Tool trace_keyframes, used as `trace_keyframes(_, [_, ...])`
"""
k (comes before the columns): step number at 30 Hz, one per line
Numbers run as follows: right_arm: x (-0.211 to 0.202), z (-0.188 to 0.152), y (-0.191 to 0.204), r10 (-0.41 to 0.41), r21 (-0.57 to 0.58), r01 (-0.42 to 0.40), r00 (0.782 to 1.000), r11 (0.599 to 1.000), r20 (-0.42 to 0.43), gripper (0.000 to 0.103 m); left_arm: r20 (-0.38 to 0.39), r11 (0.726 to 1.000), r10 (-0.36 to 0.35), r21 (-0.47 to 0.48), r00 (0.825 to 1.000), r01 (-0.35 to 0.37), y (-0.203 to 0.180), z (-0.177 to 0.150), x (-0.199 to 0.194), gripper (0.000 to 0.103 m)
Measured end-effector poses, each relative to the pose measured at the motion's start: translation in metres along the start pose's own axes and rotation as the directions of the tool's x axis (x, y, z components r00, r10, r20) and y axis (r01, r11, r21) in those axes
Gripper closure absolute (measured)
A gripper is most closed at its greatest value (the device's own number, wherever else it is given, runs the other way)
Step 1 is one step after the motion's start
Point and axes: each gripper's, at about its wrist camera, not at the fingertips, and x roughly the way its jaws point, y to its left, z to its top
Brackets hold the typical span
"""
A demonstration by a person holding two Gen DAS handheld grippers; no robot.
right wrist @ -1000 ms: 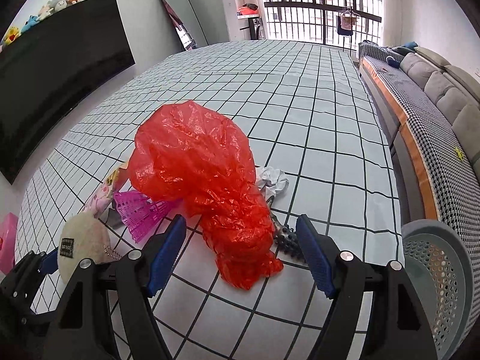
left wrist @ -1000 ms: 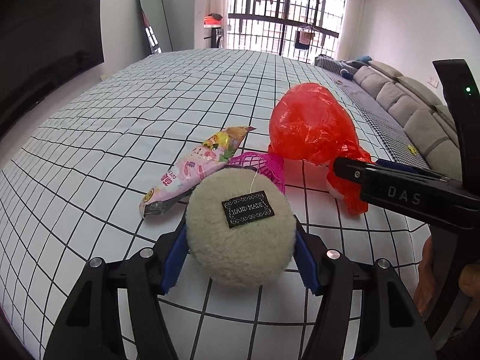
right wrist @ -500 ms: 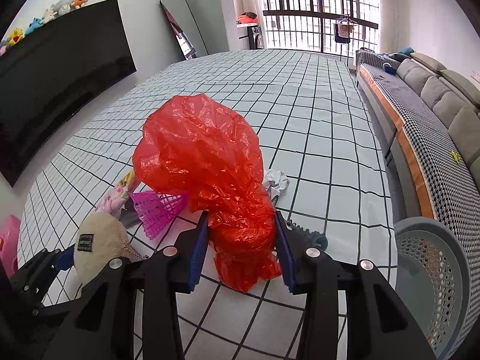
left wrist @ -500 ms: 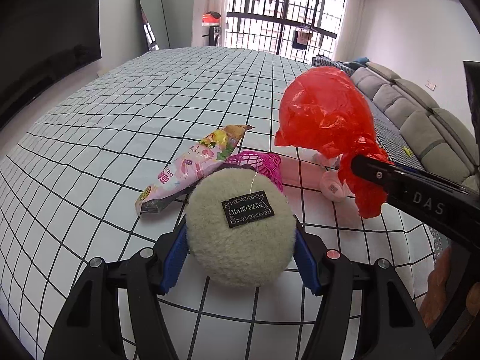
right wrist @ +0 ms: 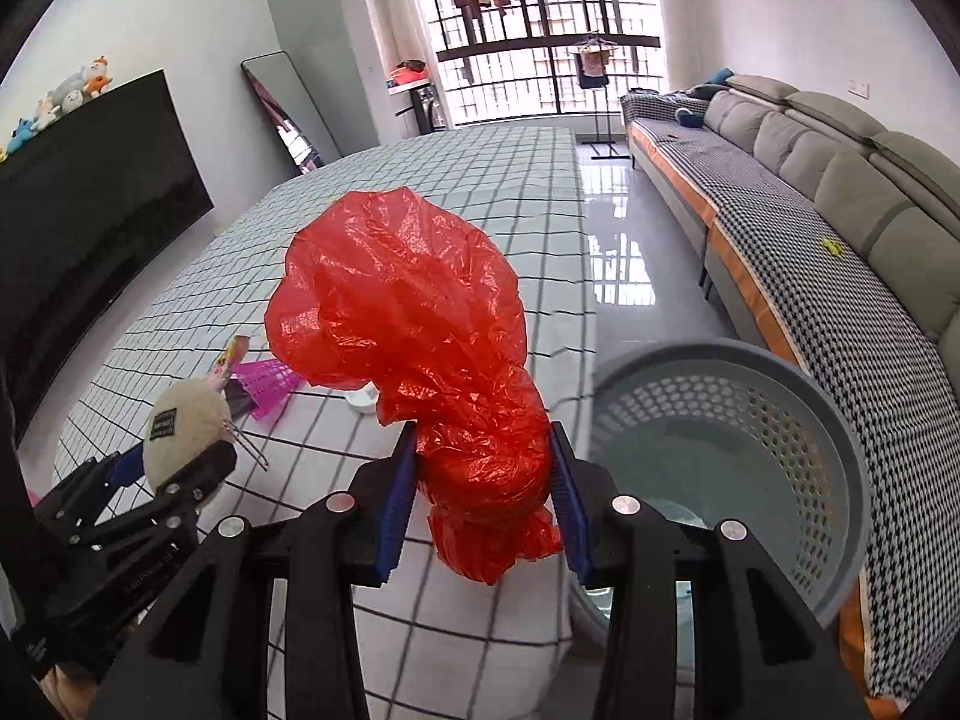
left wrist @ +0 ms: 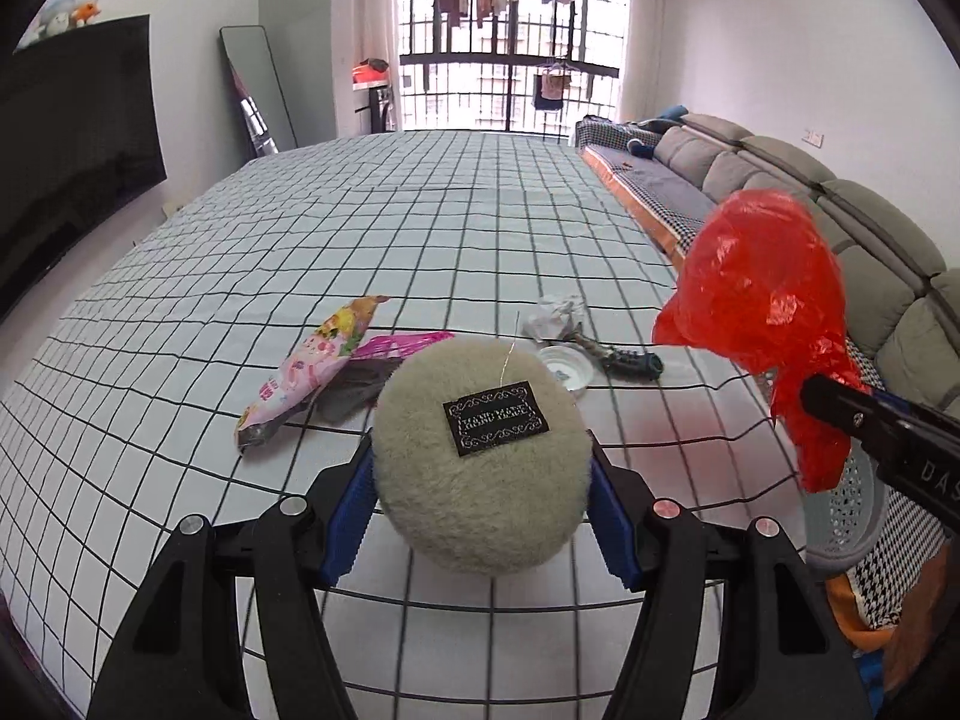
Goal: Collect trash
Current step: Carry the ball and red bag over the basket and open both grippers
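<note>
Both tools grip: left tool [left wrist: 483,501] a fuzzy puff [left wrist: 480,450], right tool [right wrist: 483,501] a red bag [right wrist: 408,324]; only its camera shows the basket's [right wrist: 840,414] interior.

We count one red plastic bag [right wrist: 414,324], one plush puff [left wrist: 480,450], one snack wrapper [left wrist: 306,360], one pink shuttlecock [right wrist: 270,387], one crumpled paper [left wrist: 555,315], one white lid [left wrist: 564,366], one basket [right wrist: 738,462], two grippers.

Left gripper [left wrist: 483,507] and right gripper [right wrist: 483,510]: black angular plastic linkages joined by round silver screws; ribbed blue pads [right wrist: 397,504] line the inner finger faces. White lettering "DAS" marks the right gripper's side.
</note>
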Motion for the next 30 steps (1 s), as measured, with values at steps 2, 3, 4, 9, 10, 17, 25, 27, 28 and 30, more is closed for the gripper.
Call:
trace_keyframes(2, [-0.010,-0.008,-0.020,-0.024,0.033,0.024,1.000,0.999,0.003,0.063,0.003,0.999,-0.029,0.022,1.000,0.029,-0.016,0.001,-0.005,0.041])
trace_keyframes(3, [-0.015,-0.013,-0.029,-0.034,0.050,0.033,0.999,0.998,0.005,0.063,0.004,0.999,-0.041,0.035,0.999,0.041,-0.025,0.002,-0.007,0.041])
trace_keyframes(4, [-0.019,-0.016,-0.039,-0.044,0.068,0.043,0.999,0.997,0.007,0.063,0.004,0.997,-0.053,0.048,0.999,0.052,-0.034,0.002,-0.009,0.041])
trace_keyframes(9, [-0.037,-0.034,-0.085,-0.093,0.143,0.091,0.996,0.986,0.006,0.063,-0.016,0.988,-0.113,0.103,0.993,0.114,-0.082,0.000,-0.008,0.041])
trace_keyframes(10, [-0.039,-0.038,-0.093,-0.102,0.152,0.100,0.995,0.983,0.004,0.063,-0.025,0.986,-0.125,0.111,0.992,0.127,-0.091,0.000,-0.006,0.041])
trace_keyframes(17, [-0.046,-0.054,-0.140,-0.119,0.214,0.119,0.993,0.969,-0.013,0.063,-0.089,0.969,-0.165,0.173,0.982,0.179,-0.153,-0.002,0.011,0.041])
trace_keyframes(25, [-0.036,-0.048,-0.169,-0.119,0.240,0.126,0.992,0.963,-0.041,0.063,-0.142,0.958,-0.174,0.205,0.975,0.201,-0.190,0.002,0.038,0.041])
trace_keyframes(27, [-0.030,-0.047,-0.171,-0.119,0.238,0.129,0.991,0.963,-0.055,0.063,-0.153,0.957,-0.176,0.207,0.973,0.205,-0.193,0.002,0.046,0.041])
trace_keyframes(28, [-0.028,-0.044,-0.173,-0.120,0.238,0.131,0.991,0.963,-0.061,0.062,-0.159,0.956,-0.177,0.209,0.971,0.208,-0.196,0.002,0.049,0.041])
trace_keyframes(30, [-0.022,-0.043,-0.174,-0.115,0.237,0.129,0.991,0.963,-0.070,0.062,-0.171,0.955,-0.179,0.208,0.969,0.213,-0.199,0.003,0.055,0.041])
